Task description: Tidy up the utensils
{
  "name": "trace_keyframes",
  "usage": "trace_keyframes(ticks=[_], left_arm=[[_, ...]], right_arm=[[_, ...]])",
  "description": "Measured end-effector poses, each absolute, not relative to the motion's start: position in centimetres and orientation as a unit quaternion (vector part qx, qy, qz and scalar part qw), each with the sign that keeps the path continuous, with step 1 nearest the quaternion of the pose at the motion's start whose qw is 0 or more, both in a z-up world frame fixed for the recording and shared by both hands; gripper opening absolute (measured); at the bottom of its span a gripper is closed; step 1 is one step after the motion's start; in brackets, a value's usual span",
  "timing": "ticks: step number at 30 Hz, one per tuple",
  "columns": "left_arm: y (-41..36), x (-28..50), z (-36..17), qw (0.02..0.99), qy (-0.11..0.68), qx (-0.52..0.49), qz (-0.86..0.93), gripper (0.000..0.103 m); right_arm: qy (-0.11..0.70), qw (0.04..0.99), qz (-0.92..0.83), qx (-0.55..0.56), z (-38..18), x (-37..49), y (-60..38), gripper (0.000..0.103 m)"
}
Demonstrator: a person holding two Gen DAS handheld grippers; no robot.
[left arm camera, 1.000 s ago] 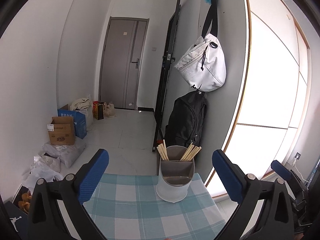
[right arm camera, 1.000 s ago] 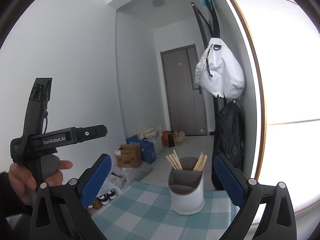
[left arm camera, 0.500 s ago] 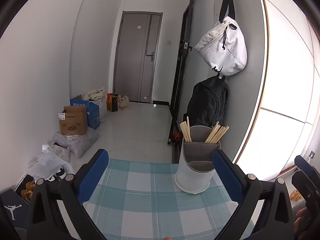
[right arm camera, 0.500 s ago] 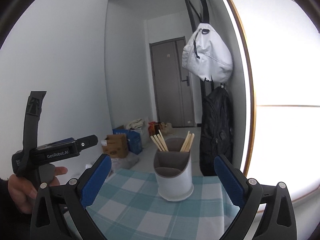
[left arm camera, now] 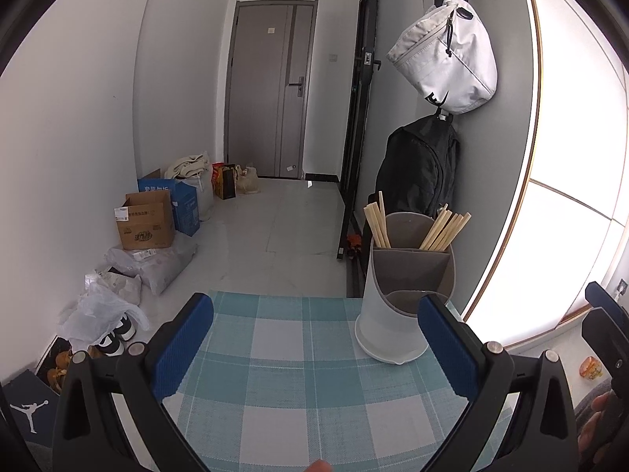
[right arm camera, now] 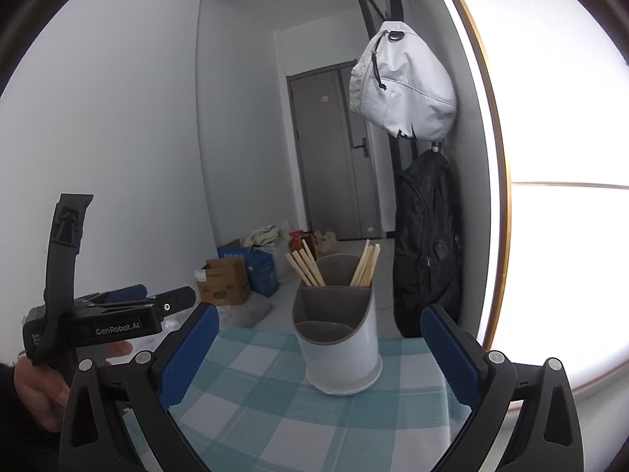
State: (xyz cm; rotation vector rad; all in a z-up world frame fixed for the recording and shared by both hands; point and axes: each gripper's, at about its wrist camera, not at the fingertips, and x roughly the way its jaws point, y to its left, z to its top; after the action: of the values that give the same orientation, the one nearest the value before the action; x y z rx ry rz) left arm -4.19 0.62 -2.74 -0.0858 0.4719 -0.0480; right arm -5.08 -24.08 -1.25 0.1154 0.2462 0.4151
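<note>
Utensil holder stands on the checked tabletop, chopsticks upright in its two rear compartments. Left hand-held gripper and right hand-held gripper both spread wide, empty. Risk: a finger clipping the holder could tip it.

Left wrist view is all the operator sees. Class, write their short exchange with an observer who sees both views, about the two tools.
Operator: Is the right tool open?
Observer: Yes. The right tool is open and empty, with the holder framed between its fingers.
Operator: Any marking on my left tool?
Observer: The left tool reads GenRobot.AI on its side.
</note>
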Motion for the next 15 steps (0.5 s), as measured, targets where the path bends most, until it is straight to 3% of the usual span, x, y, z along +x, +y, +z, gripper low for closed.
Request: trace_keyframes(ticks=[15], left_arm=[[0.54,-4.44,-2.52,0.972,0.231,-0.044,-0.019,0.101]], right_arm=[[0.128,0.967,0.214,0.056,-1.27,-5.50,-24.04,0.103]])
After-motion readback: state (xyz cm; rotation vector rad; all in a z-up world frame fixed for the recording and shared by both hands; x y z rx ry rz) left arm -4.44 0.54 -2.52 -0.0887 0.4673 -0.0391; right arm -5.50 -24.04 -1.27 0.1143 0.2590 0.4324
